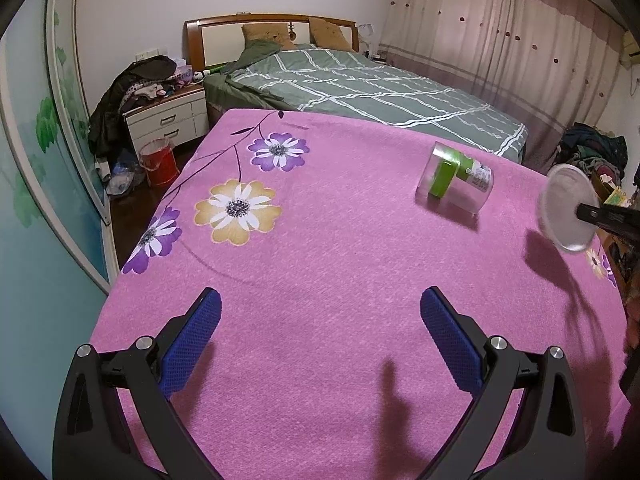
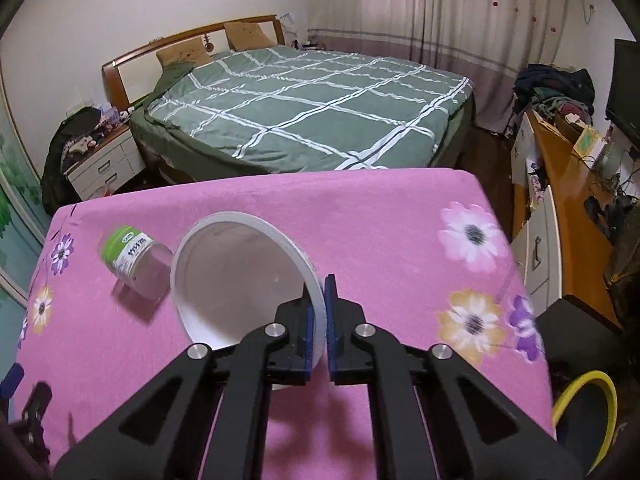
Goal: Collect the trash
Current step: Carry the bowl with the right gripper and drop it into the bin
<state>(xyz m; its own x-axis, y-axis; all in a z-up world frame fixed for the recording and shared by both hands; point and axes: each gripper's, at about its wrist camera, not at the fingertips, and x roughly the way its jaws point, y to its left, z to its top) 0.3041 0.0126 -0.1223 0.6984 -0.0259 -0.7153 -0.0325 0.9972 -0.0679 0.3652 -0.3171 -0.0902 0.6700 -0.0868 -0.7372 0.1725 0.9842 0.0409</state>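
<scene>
My right gripper [image 2: 320,292] is shut on the rim of a white paper cup [image 2: 236,280] and holds it above the pink flowered cloth [image 2: 380,220], mouth toward the camera. The cup also shows in the left wrist view [image 1: 566,208], off the surface at the far right. A clear plastic jar with a green lid and label [image 1: 456,178] lies on its side on the cloth; in the right wrist view the jar [image 2: 134,260] is just left of the cup. My left gripper [image 1: 320,320] is open and empty over the near part of the cloth.
A yellow-rimmed bin [image 2: 588,412] stands on the floor at the table's right. A bed with a green checked cover [image 1: 360,88] lies behind. A nightstand [image 1: 168,116] and a red bucket [image 1: 158,162] stand at the left. A wooden desk [image 2: 568,208] runs along the right.
</scene>
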